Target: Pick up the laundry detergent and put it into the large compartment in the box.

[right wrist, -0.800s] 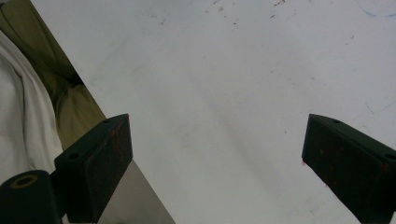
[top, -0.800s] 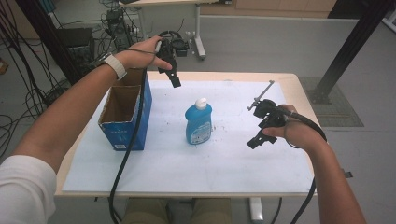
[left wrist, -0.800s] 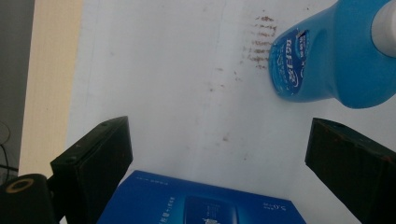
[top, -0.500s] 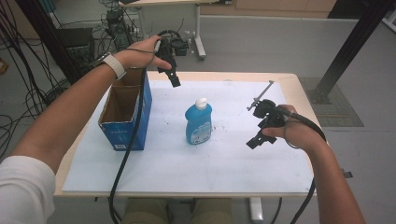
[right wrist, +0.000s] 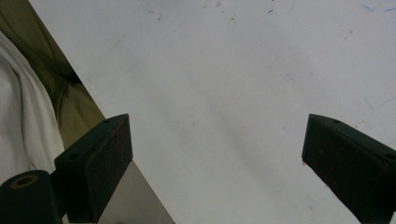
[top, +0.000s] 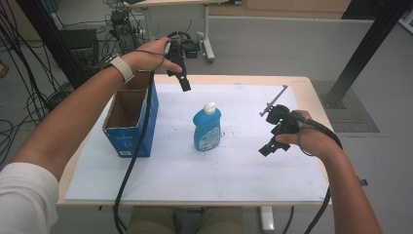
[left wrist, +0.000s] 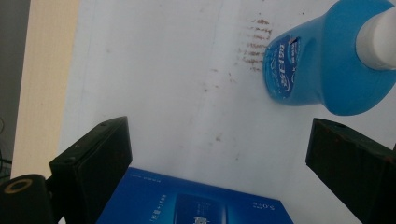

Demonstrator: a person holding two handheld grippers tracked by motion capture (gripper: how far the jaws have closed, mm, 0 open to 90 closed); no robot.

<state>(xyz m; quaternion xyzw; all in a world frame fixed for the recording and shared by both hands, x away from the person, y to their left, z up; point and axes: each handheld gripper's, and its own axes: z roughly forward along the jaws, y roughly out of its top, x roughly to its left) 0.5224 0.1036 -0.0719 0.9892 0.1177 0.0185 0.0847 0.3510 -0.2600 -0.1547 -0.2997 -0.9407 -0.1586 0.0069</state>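
Our blue plastic soap bottle with a white cap (top: pixel 207 128) stands mid-frame on the white worktop (top: pixel 243 170). Both grippers, left (top: pixel 185 87) and right (top: pixel 264 150), have fingers spread wide, holding nothing. It looks smooth and slippery; we'd squeeze its flat sides.

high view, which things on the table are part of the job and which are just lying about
In the job:
blue plastic bottle with a white cap, standing upright mid-table
open blue cardboard box, beside it
left gripper, jaws open, raised above the table's far edge
right gripper, jaws open, held low

Lying about:
white sheet covering the table
cables and equipment on the floor beyond
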